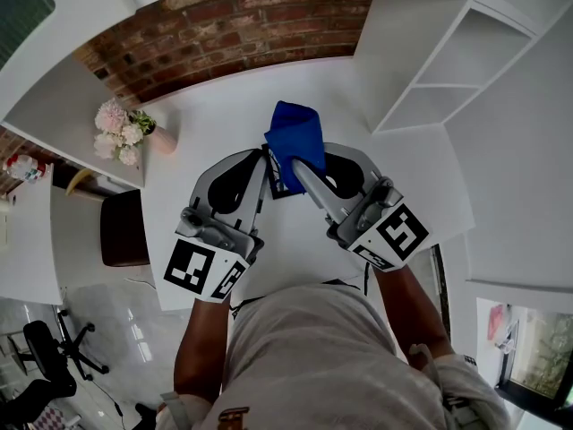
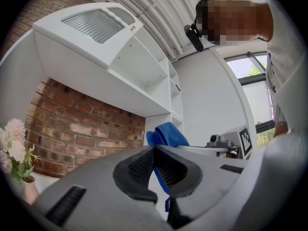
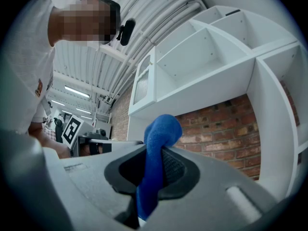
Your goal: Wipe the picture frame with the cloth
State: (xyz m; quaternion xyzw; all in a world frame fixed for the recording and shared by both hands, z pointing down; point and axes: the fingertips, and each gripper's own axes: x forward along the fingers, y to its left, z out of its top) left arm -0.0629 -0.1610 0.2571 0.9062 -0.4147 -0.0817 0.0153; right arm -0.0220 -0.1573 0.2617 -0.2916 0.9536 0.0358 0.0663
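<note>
Over the white table [image 1: 215, 119] I hold both grippers side by side, pointing away from me. My right gripper [image 1: 298, 163] is shut on a blue cloth [image 1: 295, 131]. In the right gripper view the cloth [image 3: 161, 131] bulges above the gripper's [image 3: 155, 153] tips and hangs down between the jaws. My left gripper [image 1: 263, 156] is closed, and a thin black-rimmed picture frame [image 1: 276, 179] sits at its tip, between the two grippers. The left gripper view shows that gripper's [image 2: 155, 150] tips together, with the cloth [image 2: 168, 134] just behind them. The frame's lower part is hidden by the right jaw.
A pink vase of flowers [image 1: 121, 133] stands at the table's left corner. A brick wall [image 1: 233, 25] runs along the back and a white shelf unit [image 1: 448, 61] stands to the right. A dark seat [image 1: 124, 229] and an office chair [image 1: 49, 352] sit left of the table.
</note>
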